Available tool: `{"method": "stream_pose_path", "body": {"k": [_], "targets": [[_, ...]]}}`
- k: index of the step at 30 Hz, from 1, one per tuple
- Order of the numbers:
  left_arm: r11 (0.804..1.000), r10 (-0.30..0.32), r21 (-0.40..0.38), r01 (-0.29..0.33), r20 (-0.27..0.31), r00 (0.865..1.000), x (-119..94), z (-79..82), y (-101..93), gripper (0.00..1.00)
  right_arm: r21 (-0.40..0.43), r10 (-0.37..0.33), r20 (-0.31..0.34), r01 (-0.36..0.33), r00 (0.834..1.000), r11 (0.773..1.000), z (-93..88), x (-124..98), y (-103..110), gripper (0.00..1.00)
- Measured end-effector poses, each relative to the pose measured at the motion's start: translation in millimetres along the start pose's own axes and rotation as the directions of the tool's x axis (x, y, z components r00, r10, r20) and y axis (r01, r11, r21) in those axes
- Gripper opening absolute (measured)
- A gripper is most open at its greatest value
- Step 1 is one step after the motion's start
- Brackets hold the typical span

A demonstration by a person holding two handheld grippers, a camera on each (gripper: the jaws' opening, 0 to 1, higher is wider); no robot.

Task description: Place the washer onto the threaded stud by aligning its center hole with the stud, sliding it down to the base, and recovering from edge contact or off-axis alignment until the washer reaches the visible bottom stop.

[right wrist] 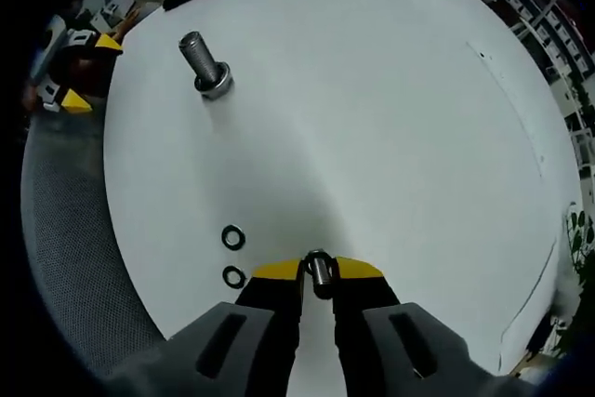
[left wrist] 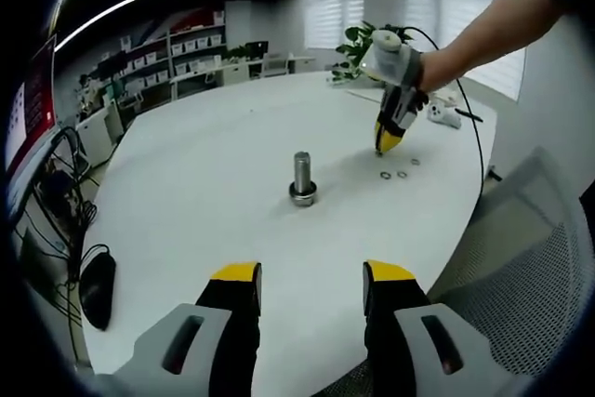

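The threaded stud [left wrist: 303,177] stands upright on its round base in the middle of the white table [left wrist: 204,183]. My left gripper [left wrist: 311,278] hovers open near the table's front edge, well short of the stud, with nothing between its fingers. Beyond the stud, a person's hand holds my right gripper [left wrist: 387,143] tip-down, just above three loose washers [left wrist: 385,175]. In the right gripper view, the right gripper [right wrist: 319,273] is shut on a washer [right wrist: 319,270] held edge-on. Two washers [right wrist: 233,237] lie on the table to its left. The stud [right wrist: 206,64] is far off at the upper left, with the left gripper [right wrist: 79,72] beyond it.
A black mouse [left wrist: 98,287] lies at the table's left edge. A grey mesh chair [left wrist: 535,258] stands close on the right. A white device with a cable [left wrist: 444,116] rests at the table's far side. Shelves and a plant [left wrist: 364,42] line the back.
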State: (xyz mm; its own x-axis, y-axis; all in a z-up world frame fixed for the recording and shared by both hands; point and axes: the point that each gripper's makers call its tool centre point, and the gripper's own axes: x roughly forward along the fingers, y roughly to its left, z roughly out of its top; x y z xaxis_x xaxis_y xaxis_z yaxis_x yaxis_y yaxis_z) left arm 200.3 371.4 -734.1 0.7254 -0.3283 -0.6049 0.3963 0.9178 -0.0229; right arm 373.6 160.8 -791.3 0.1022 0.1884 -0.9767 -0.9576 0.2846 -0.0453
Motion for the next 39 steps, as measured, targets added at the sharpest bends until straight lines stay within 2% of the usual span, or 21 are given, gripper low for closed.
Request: {"method": "stream_pose_path", "body": {"k": [13, 17, 22, 32, 39], "targets": [[1.0, 0.001, 0.003, -0.001, -0.005, 1.0, 0.0, -0.8, -0.4, 0.42, 0.015, 0.007, 0.005, -0.008, 1.0, 1.0, -0.9, 3.4, -0.3, 0.15], [1.0, 0.005, 0.008, -0.005, -0.001, 1.0, -0.5, -0.1, 0.3, 0.42, 0.028, -0.004, 0.018, 0.004, 1.0, 1.0, 0.3, 1.2, -2.8, 0.2], [1.0, 0.005, 0.006, -0.005, 0.003, 1.0, -0.6, 0.4, 0.6, 0.42, 0.043, -0.011, 0.023, 0.01, 1.0, 0.999, -2.4, -3.2, -4.1, 0.21], [1.0, 0.005, 0.006, -0.005, 0.008, 1.0, -1.1, 1.1, 0.7, 0.42, 0.072, -0.027, 0.015, 0.026, 1.0, 0.997, -18.6, -11.3, -3.5, 0.23], [1.0, 0.003, 0.004, -0.003, 0.012, 1.0, -1.3, 2.1, 0.1, 0.42, 0.108, -0.025, -0.003, 0.026, 1.0, 0.994, -38.9, -13.9, 2.4, 0.23]]}}
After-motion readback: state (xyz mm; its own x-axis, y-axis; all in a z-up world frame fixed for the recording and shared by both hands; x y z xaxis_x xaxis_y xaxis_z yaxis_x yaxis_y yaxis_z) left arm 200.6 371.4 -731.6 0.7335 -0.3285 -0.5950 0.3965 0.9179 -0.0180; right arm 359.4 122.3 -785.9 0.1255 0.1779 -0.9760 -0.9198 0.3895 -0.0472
